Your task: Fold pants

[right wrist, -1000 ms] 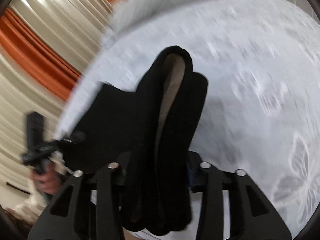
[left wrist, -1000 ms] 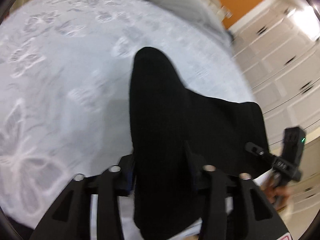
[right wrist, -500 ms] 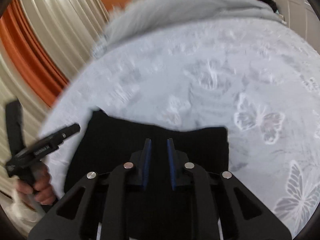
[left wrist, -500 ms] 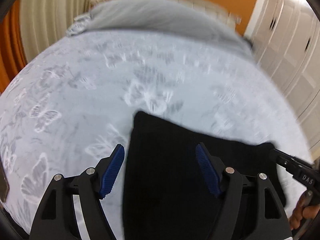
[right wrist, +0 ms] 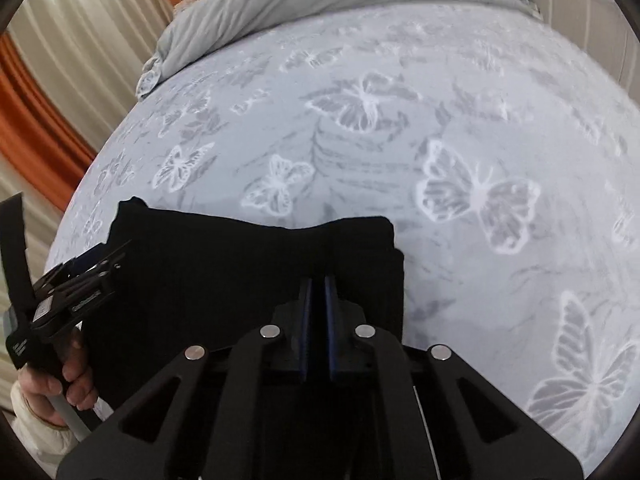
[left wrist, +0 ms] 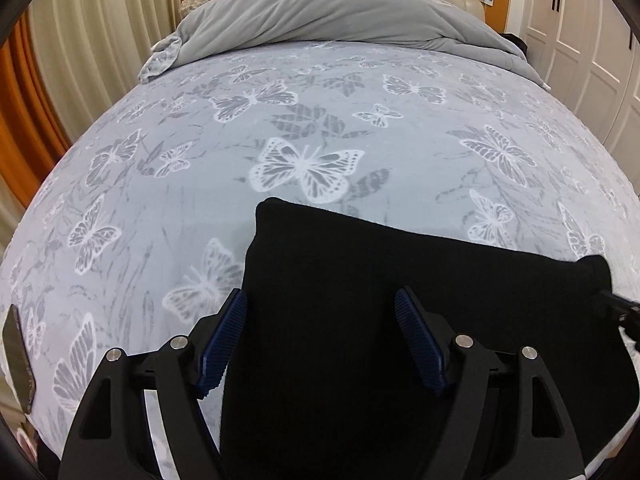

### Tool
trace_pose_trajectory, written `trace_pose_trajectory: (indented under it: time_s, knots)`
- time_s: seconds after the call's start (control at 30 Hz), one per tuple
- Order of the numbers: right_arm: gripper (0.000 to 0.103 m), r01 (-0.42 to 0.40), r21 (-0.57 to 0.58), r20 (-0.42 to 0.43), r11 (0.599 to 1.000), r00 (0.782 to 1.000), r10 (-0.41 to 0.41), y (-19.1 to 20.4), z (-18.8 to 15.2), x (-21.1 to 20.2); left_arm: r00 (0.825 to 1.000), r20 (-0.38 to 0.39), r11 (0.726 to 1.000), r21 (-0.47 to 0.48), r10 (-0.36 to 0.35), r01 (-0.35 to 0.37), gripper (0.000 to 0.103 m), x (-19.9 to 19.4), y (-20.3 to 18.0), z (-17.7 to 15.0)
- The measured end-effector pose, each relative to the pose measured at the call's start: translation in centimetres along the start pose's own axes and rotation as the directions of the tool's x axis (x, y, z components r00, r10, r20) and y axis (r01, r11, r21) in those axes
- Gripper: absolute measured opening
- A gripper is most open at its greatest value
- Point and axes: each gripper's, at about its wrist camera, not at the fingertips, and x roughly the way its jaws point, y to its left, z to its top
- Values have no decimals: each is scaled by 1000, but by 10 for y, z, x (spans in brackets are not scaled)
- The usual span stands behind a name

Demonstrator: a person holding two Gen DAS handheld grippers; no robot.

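Observation:
The black pants (left wrist: 340,248) lie folded into a flat rectangle on the butterfly-print bed sheet (left wrist: 304,168), near its front edge. My left gripper (left wrist: 320,294) hovers over their left part. Its jaws are opening, the blue pads (left wrist: 224,336) stand wide apart, and the cloth lies below the gap untouched. In the right wrist view my right gripper (right wrist: 318,280) is shut over the right end of the pants (right wrist: 220,264), with nothing between its pads. The left gripper (right wrist: 80,276) shows there too, held by a hand (right wrist: 68,376).
A rumpled grey duvet (left wrist: 320,12) is piled at the head of the bed. Cream and orange curtains (left wrist: 60,80) hang on the left and white wardrobe doors (left wrist: 580,40) stand on the right. A dark flat object (left wrist: 16,360) lies at the bed's left edge.
A second ago both grippers held the pants up off the bed. Now the pants lie flat and folded, the left jaws have spread wide, and the right jaws have let go and closed empty.

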Motion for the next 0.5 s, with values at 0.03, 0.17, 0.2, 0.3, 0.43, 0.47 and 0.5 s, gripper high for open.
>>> trace_pose_trajectory:
  time_s: [0.03,0.17,0.2,0.3,0.43,0.47,0.5]
  knots:
    - [8,-6,-9,-2,1000,1000,6,2,-1,-1,1000,-1,1000,3,1,-1,74,-1,-2,-1]
    - [8,37,-90,-22,995,999,-39,10,-14,3,1000,4,999,43,0,0,74,-12,-5,-8]
    - [9,36,-100,-20,994,999,-38,9,-16,3,1000,6,998,55,-5,4,74,-16,-5,-11]
    - [10,6,-85,-19,996,1000,-8,2,-21,-7,1000,-4,997,74,-21,21,78,-25,2,-23]
    - [11,0,-33,0,999,1000,0,-14,-27,-22,1000,6,995,101,-10,9,81,-31,12,-38]
    - [11,-1,-26,6,1000,1000,1,-14,-27,-24,1000,13,994,107,-2,0,82,-31,14,-41]
    - [14,-7,-25,11,1000,1000,7,-14,-27,-25,1000,16,994,108,0,-2,83,-31,14,-42]
